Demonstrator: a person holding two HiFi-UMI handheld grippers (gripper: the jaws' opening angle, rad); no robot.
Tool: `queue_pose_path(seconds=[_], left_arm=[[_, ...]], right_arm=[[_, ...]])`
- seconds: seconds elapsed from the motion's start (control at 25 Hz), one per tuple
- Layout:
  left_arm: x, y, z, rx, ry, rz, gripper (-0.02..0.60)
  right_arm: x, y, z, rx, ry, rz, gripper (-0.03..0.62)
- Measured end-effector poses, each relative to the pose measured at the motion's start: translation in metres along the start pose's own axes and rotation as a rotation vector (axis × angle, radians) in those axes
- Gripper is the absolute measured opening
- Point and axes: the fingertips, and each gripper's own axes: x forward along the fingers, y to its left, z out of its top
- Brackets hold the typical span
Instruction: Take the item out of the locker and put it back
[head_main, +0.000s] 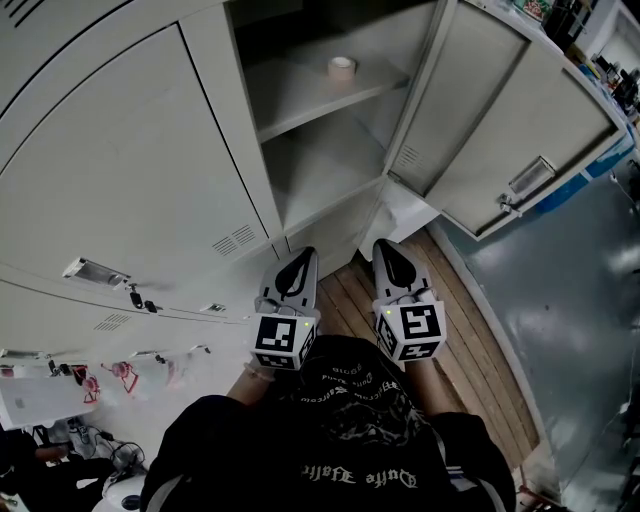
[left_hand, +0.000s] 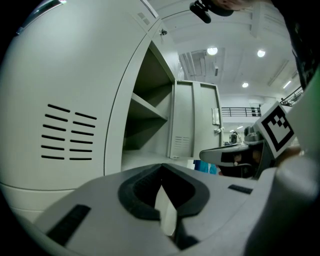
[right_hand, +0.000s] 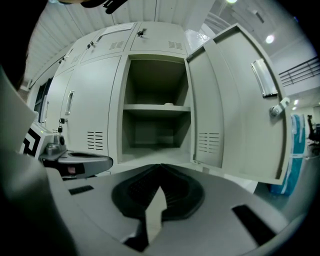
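A small pale roll of tape (head_main: 341, 67) lies on the upper shelf (head_main: 300, 105) of the open locker; the right gripper view shows the roll (right_hand: 169, 104) as a small pale shape far ahead. My left gripper (head_main: 297, 256) and right gripper (head_main: 388, 247) are held side by side close to the person's body, in front of the locker's foot and well short of the shelf. Both are shut with nothing between the jaws, as seen for the left gripper (left_hand: 161, 167) and the right gripper (right_hand: 160, 167) in their own views. The lower compartment (head_main: 325, 170) looks empty.
The locker door (head_main: 520, 120) stands swung open to the right, with a handle (head_main: 527, 178) on it. Closed locker doors (head_main: 120, 180) fill the left, one with keys (head_main: 133, 297) hanging in its lock. A wooden strip (head_main: 470, 350) and grey floor (head_main: 570, 300) lie to the right.
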Motion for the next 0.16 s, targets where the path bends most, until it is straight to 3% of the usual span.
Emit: queue_pose_path(seconds=[0.16], left_arm=[[-0.0002, 0.0006, -0.0007, 0.001, 0.005, 0.001, 0.008]], right_arm=[[-0.0001, 0.0013, -0.0010, -0.006, 0.001, 0.001, 0.005]])
